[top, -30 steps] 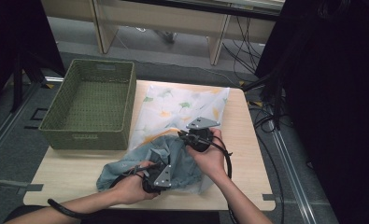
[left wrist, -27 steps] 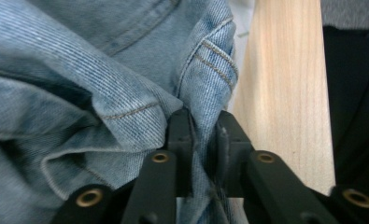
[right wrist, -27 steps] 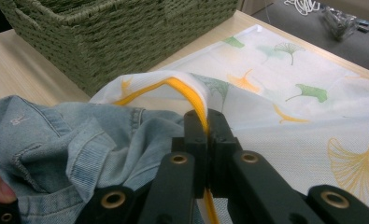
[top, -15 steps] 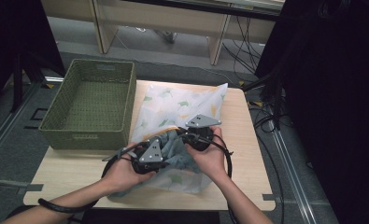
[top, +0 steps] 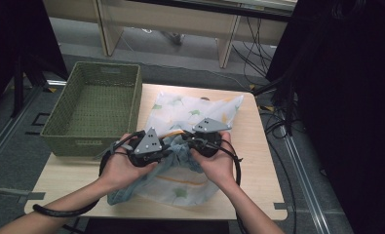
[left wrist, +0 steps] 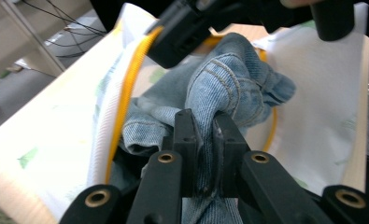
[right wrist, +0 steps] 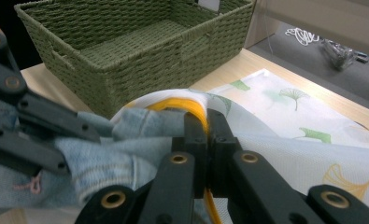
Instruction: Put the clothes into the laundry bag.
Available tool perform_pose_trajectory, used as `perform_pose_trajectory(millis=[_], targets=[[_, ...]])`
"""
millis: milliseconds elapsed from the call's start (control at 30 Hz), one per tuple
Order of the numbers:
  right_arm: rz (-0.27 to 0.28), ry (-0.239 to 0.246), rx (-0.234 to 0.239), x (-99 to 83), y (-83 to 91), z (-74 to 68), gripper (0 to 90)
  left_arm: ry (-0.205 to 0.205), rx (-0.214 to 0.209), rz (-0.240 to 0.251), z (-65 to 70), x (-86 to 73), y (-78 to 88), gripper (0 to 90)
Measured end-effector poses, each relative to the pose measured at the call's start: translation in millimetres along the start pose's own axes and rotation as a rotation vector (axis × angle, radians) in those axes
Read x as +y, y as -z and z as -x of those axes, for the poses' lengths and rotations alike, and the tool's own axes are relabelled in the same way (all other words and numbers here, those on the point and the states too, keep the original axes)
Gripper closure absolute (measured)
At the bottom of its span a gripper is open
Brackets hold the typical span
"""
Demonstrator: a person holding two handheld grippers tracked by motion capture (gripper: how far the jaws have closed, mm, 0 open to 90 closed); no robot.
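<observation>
At bag mouth: denim bunched (no clear axis), left jaws pinching it; right jaws clamping yellow rim.

I see the basket on the left of the table. The bag lies right beside it, and the jeans sit at the bag's near end.

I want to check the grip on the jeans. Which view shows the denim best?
The left gripper view: the jeans sit close up, bunched between the left tool. The right gripper view shows a fold beside the bag's yellow zipper. The high view has them small, partly behind hands.
</observation>
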State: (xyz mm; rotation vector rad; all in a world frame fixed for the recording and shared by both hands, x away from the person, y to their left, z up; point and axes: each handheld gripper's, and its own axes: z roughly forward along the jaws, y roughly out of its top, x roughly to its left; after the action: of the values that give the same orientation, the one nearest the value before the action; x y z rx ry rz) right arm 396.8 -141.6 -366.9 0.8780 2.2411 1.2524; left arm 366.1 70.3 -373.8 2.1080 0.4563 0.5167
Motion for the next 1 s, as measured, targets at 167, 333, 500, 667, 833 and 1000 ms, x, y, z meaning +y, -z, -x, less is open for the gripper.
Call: perform_pose_trajectory(millis=[167,333,500,667,833,1000], targets=[[0.002,0.004,-0.002,0.5,-1.3,-0.9,89.8,-0.016,0.005,-0.034,1.2,-3.3,-17.1,81.0],[-0.016,-0.005,-0.001,-3.1,-4.9,1.8,89.7,-0.032,-0.004,-0.087,4.4,-14.4,-46.8,80.7],[-0.038,-0.036,-0.002,-9.6,-10.2,9.0,89.8,-0.033,-0.004,-0.114,6.4,-18.9,-67.8,80.6],[-0.052,-0.049,-0.009,-15.2,-12.2,15.0,89.8,-0.018,0.032,-0.07,5.8,-14.1,-65.3,81.0],[-0.02,-0.054,-0.012,-10.7,-6.6,15.7,89.8,0.022,0.057,-0.026,-6.0,-2.7,-38.7,81.1],[0.03,-0.029,-0.002,1.8,1.6,5.1,89.8,0.006,0.097,0.004,-10.7,4.9,-14.5,81.1]])
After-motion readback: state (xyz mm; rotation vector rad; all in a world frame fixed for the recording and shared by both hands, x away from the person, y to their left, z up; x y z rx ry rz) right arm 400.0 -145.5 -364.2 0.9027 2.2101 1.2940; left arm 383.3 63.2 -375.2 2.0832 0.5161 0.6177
